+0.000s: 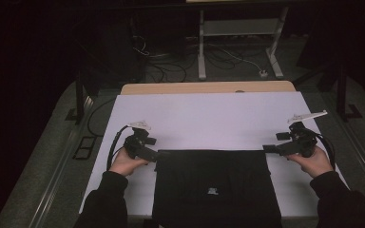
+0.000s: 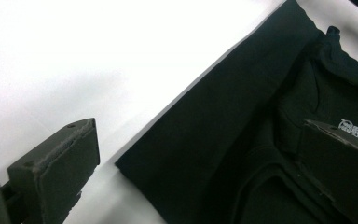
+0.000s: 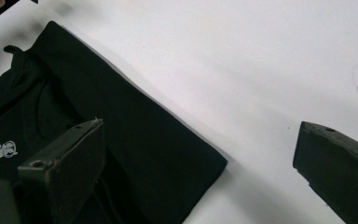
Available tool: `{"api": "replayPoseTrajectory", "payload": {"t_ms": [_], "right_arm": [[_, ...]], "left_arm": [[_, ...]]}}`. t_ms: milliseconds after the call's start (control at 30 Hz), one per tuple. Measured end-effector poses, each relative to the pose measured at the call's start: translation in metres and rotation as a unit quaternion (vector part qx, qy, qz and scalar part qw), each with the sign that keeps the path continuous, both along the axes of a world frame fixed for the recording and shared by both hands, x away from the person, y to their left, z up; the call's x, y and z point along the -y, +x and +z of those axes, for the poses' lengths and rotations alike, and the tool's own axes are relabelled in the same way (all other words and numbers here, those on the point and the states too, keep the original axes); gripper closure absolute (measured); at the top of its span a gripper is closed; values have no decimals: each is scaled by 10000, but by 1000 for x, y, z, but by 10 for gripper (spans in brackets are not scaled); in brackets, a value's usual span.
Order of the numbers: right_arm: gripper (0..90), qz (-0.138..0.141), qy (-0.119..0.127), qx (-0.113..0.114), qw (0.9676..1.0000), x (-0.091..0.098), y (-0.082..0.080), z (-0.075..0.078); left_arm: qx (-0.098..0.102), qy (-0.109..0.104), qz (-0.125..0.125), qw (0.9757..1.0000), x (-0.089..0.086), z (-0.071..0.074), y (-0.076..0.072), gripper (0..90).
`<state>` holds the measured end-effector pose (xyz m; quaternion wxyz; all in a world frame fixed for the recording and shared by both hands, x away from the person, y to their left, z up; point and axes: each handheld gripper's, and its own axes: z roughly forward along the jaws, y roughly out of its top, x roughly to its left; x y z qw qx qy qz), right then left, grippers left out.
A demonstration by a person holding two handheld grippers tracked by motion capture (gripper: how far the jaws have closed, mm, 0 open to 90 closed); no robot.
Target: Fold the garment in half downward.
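A folded black garment (image 1: pixel 214 185) lies on the white table cover (image 1: pixel 209 118) at the near edge, between the 2 hands, with a small white printed logo (image 1: pixel 212 191) near its middle. Its far edge runs straight across, from one gripper to the other.

The left gripper (image 1: pixel 153 154) sits at the garment's far left corner, held in the person's left hand (image 1: pixel 126 162). In the left gripper view its jaws stand wide apart — one over bare white cover, the other over the black fabric — with the corner (image 2: pixel 121 164) between them and nothing pinched.

The right gripper (image 1: pixel 269 148) sits at the far right corner, held in the right hand (image 1: pixel 313 162). In the right gripper view its jaws are likewise spread — one above the cloth, one above the cover — and the corner (image 3: pixel 221 162) lies between them, ungripped.
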<state>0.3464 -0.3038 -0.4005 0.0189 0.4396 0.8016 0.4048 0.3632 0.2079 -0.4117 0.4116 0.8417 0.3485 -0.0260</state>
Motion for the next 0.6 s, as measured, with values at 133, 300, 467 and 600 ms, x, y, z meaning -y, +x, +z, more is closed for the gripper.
{"api": "replayPoseTrajectory", "payload": {"t_ms": [133, 300, 467, 600], "right_arm": [[21, -48, -2, -59, 10000, 4, 3, -6], [23, -33, -41, -138, 9999, 4, 6, -14], [22, 3, -122, -197, 9997, 2, 7, -18], [22, 58, -180, -225, 9996, -1, 7, -20]], "left_arm": [[-22, 91, 53, 9999, -4, -5, 4, 0], [-30, 136, 63, 9999, -4, -9, 7, 0], [-30, 254, -54, 9997, 0, -14, 8, 0], [-56, 372, -154, 9992, 5, -17, 8, 0]]}}
